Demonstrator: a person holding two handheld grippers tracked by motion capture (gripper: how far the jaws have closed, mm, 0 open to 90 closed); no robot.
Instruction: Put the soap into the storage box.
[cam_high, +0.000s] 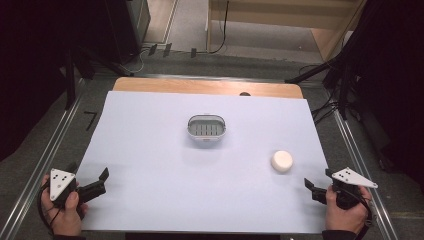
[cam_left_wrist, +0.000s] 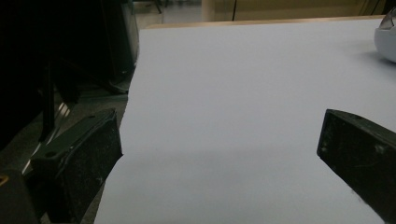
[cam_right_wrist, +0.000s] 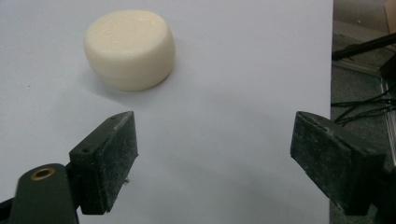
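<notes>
A cream round puck (cam_high: 282, 161) lies on the pale sheet toward the right. In the right gripper view the cream puck (cam_right_wrist: 130, 49) sits ahead and to the left of the jaws. My right gripper (cam_high: 311, 189) rests at the sheet's front right corner, and the right gripper (cam_right_wrist: 212, 128) is open with bare sheet between its pads. An oval grey-and-white dish (cam_high: 206, 126) stands in the middle of the sheet. My left gripper (cam_high: 100, 182) is at the front left corner. There the left gripper (cam_left_wrist: 219, 126) is open and holds nothing.
The pale sheet (cam_high: 150, 130) covers a wooden table whose far edge (cam_high: 210, 86) shows. Metal rails run along both sides. Dark stands and cables crowd the floor at left and right. The dish's white edge (cam_left_wrist: 386, 42) shows at the far right of the left gripper view.
</notes>
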